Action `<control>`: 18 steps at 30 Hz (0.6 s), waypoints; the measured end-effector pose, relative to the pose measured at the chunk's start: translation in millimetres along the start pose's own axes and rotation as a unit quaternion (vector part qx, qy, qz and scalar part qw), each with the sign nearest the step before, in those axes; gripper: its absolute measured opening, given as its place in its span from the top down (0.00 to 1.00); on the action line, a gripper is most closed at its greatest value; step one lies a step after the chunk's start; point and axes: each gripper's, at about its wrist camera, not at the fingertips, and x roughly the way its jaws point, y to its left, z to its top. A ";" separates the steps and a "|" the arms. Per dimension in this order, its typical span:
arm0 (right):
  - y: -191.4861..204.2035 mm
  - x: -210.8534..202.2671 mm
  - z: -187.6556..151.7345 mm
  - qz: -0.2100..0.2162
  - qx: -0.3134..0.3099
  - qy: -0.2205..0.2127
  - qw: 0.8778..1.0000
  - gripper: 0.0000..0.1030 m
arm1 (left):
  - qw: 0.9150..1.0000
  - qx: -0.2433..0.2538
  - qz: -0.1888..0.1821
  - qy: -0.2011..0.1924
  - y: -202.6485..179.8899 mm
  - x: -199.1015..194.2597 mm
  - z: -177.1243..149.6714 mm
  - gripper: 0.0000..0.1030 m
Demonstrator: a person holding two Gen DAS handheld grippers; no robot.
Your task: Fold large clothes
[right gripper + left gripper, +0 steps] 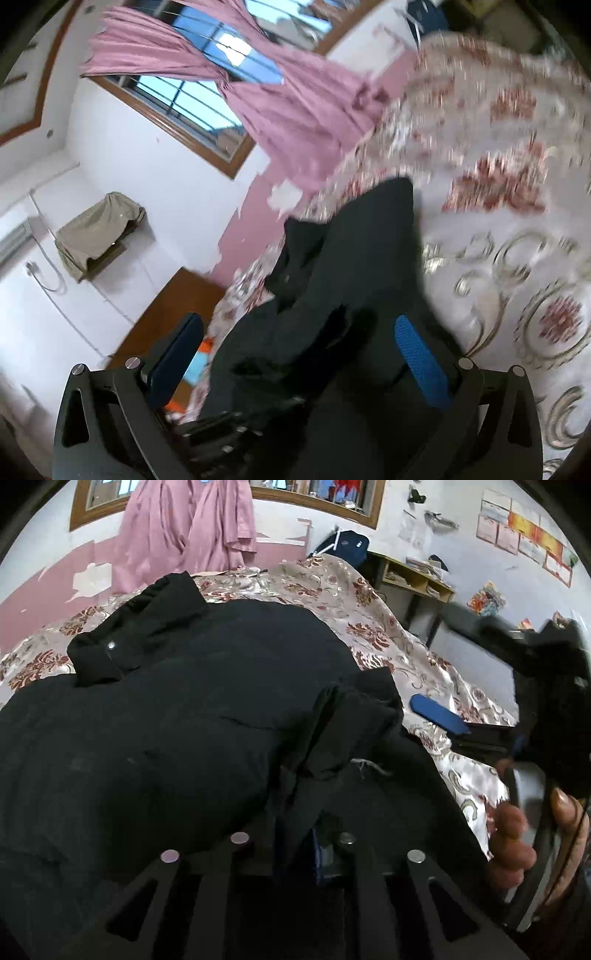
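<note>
Jacket (177, 716) snap (110, 646) shows from left only.

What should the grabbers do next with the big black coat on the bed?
Probably lay the bunched black fabric down flat. The black coat lies across the flowery bedspread, and its edge is gathered at the left gripper. The right gripper has coat fabric between its wide blue fingers.

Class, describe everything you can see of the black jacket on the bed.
The black jacket is a large, matte, padded-looking garment lying crumpled across the floral bedspread. A collar flap with a silver snap is turned up at its far end, and a cuffed sleeve is bunched over the body. Its cloth runs between the right gripper's wide-set blue pads and is bunched at the left gripper.
</note>
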 end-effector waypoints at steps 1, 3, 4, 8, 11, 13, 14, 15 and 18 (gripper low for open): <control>-1.5 0.8 -0.8 -0.009 0.000 0.002 1.000 0.01 | 1.000 0.004 -0.007 0.001 -3.1 -2.6 -2.9 0.64; -2.9 7.0 -3.0 -0.017 -0.007 0.008 1.000 0.01 | 1.000 0.011 -0.020 -0.001 -7.6 -7.7 -9.2 0.24; -3.2 10.5 -4.0 -0.020 -0.009 0.013 1.000 0.01 | 1.000 0.018 -0.018 -0.007 -12.3 -10.3 -11.9 0.15; -4.0 17.1 -6.8 -0.022 -0.009 0.032 0.999 0.01 | 0.997 0.067 0.014 -0.019 -25.2 -28.9 -23.1 0.15; 0.3 17.7 -13.2 -0.054 -0.022 0.059 0.997 0.01 | 0.998 0.055 0.025 -0.014 -14.2 -48.5 -33.3 0.15; 5.9 16.7 -17.0 -0.101 -0.043 0.074 0.991 0.01 | 0.999 0.029 0.045 0.007 4.8 -60.3 -38.5 0.15; 11.0 18.7 -19.8 -0.120 -0.063 0.077 0.988 0.01 | 0.999 0.013 0.049 0.021 15.8 -65.3 -41.2 0.15; 17.0 20.2 -22.1 -0.140 -0.084 0.080 0.983 0.02 | 0.998 -0.002 0.056 0.034 28.0 -71.2 -43.6 0.15; 35.8 21.8 -29.7 -0.193 -0.131 0.083 0.969 0.28 | 0.993 -0.039 0.100 0.041 64.2 -90.9 -48.9 0.15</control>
